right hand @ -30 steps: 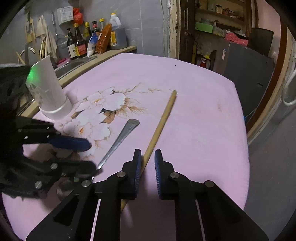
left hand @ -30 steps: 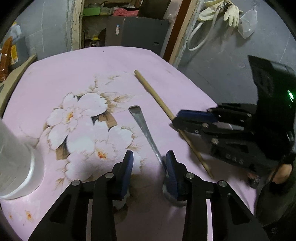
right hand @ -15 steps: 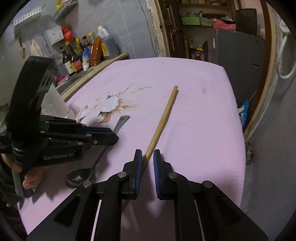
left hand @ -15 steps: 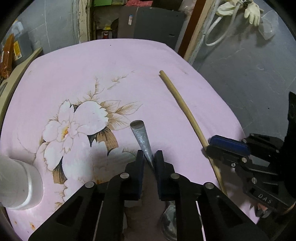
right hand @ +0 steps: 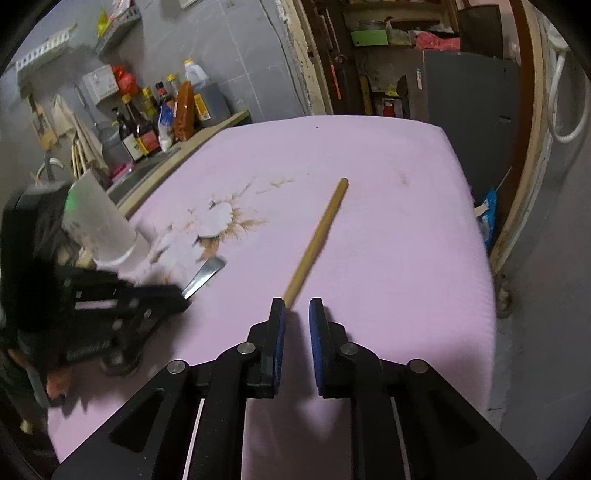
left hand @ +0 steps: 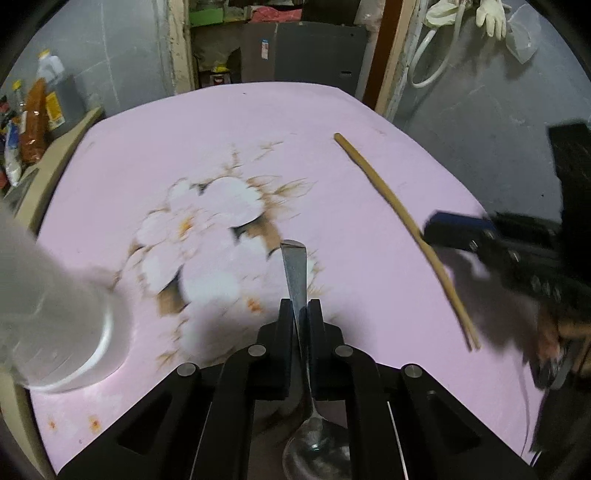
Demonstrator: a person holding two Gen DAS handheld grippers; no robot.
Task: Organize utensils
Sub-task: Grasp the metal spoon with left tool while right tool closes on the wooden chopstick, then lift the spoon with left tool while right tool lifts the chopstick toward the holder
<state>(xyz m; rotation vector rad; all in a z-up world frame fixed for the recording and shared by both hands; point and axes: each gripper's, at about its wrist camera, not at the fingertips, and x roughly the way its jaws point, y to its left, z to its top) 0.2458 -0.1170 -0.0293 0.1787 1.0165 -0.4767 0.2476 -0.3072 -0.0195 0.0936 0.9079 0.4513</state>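
Metal spoon [left hand: 295,280] pinched by its handle in left gripper [left hand: 299,317], bowl toward camera, right gripper [right hand: 295,314] slightly parted, low over wooden stick [right hand: 317,236] on pink surface [right hand: 388,206]

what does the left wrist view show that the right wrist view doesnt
Only the left wrist view shows the spoon's bowl below the left gripper, whose jaws are shut on the spoon handle, and the rubber glove hanging on the wall. Only the right wrist view shows the sauce bottles on the counter and the right gripper's jaws apart, the near end of the wooden stick just ahead of them. Both show the pink floral cloth, the stick, the spoon handle and the white cup.
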